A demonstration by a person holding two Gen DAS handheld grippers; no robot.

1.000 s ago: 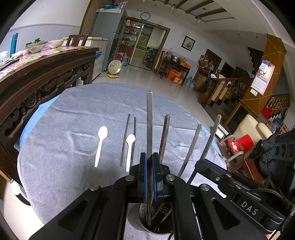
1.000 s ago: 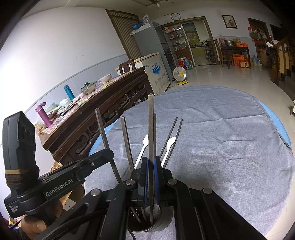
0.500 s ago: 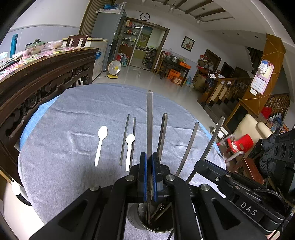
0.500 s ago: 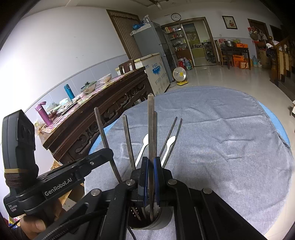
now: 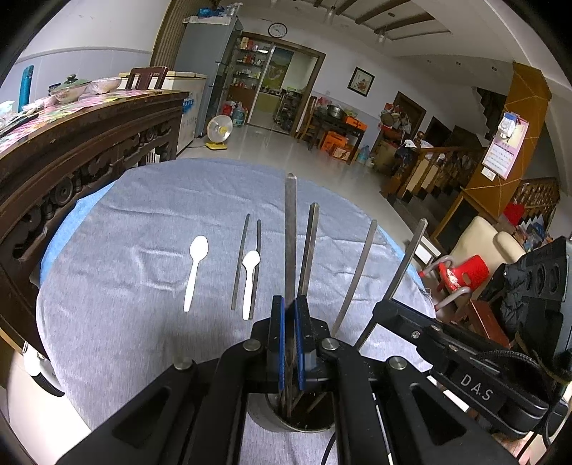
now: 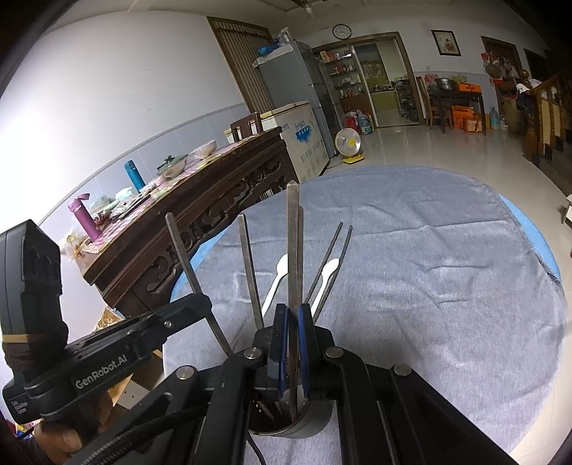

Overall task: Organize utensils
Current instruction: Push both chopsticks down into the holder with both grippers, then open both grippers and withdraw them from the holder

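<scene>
My left gripper is clenched on a metal chopstick that stands almost upright, its lower end down inside the steel utensil cup just below my fingers. My right gripper is clamped the same way on a second chopstick, which also reaches down into that cup. Each gripper shows in the other's camera: my right one comes in from the right edge of the left view, my left one from the left edge of the right view, with my hand under it.

The cup stands on the near edge of the table and holds several more metal chopsticks, which lean outward in a fan toward the right in the left view. I cannot tell what else sits at the bottom; it is dark.

Farther out on the grey cloth lie two white plastic spoons, bowls pointing away from me. One spoon lies alone to the left; the other spoon lies between a pair of loose chopsticks, touching or nearly touching the right one. The cloth covers a round table with a blue edge showing.

Left of the table stands a carved dark wood sideboard carrying bottles and covered dishes. Beyond are a tiled floor, a small fan, a fridge, and a wall clock above a doorway.
</scene>
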